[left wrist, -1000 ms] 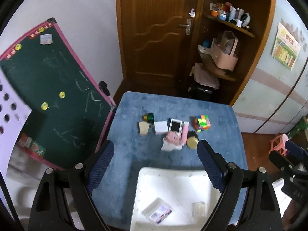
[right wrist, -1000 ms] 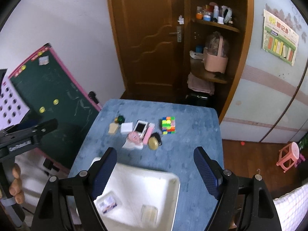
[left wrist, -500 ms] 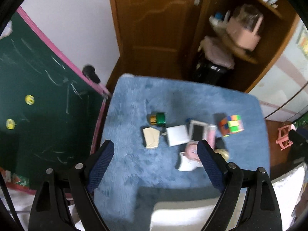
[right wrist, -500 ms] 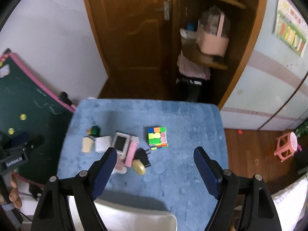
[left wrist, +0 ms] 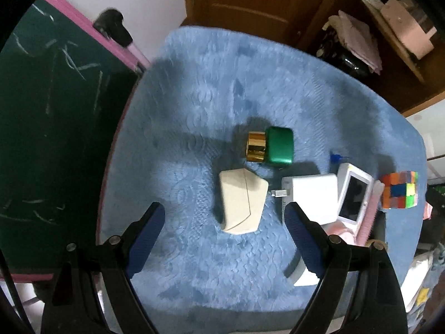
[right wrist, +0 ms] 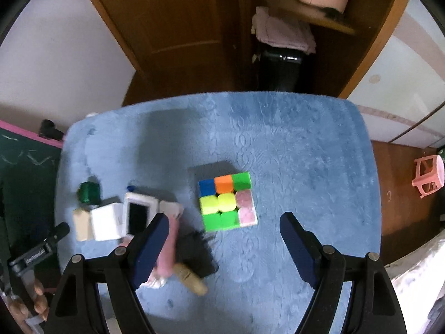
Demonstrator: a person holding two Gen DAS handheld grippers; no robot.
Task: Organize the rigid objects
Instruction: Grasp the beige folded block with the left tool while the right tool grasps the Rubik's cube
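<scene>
My left gripper (left wrist: 224, 218) is open and empty, hovering over a beige flat box (left wrist: 242, 201) on the blue fuzzy table cover (left wrist: 200, 105). Behind the box lies a green bottle with a gold cap (left wrist: 271, 145). To its right are a white charger block (left wrist: 311, 198) and a small white device with a dark screen (left wrist: 353, 197). My right gripper (right wrist: 224, 224) is open and empty, just above a colourful puzzle cube (right wrist: 226, 201), which also shows in the left wrist view (left wrist: 399, 193).
A pink stick (right wrist: 168, 246), a black adapter (right wrist: 198, 253) and a tan oval piece (right wrist: 192, 278) lie left of the right gripper. A green chalkboard (left wrist: 50, 111) leans at the table's left edge. A wooden door (right wrist: 178, 22) and shelves (right wrist: 306, 14) stand behind.
Both grippers have moved forward and down toward the objects. The white tray has dropped out of view; the beige box and the cube now sit between the fingers.
</scene>
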